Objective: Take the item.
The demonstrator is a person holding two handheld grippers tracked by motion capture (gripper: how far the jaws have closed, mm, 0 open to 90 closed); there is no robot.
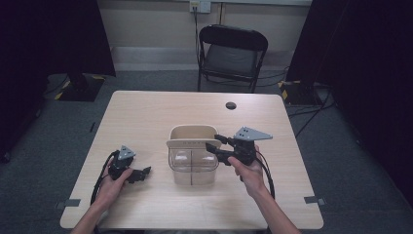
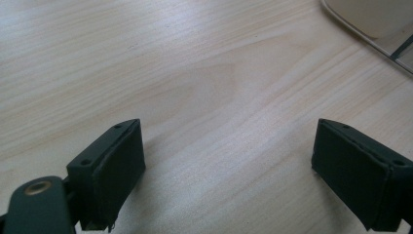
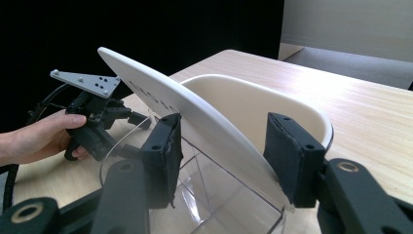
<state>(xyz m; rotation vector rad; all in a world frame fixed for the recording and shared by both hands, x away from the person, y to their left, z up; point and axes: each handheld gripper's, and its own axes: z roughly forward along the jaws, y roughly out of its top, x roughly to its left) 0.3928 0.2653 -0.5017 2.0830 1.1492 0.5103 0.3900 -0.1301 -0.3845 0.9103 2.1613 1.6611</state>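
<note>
At the middle of the table (image 1: 146, 117), a clear bin (image 1: 193, 165) is standing with its white lid (image 3: 195, 122) tilted up on edge, its long axis running across the bin's mouth. The right gripper (image 1: 214, 148) is reaching in from the bin's right side, its jaws closing on the lid's near end, one pad on each face, so the lid is lying straight ahead between them. The left gripper (image 1: 139, 174) is resting well apart to the bin's left, jaws spread wide over bare wood, holding nothing. The right hand (image 1: 251, 173) is the nearer one by far.
</note>
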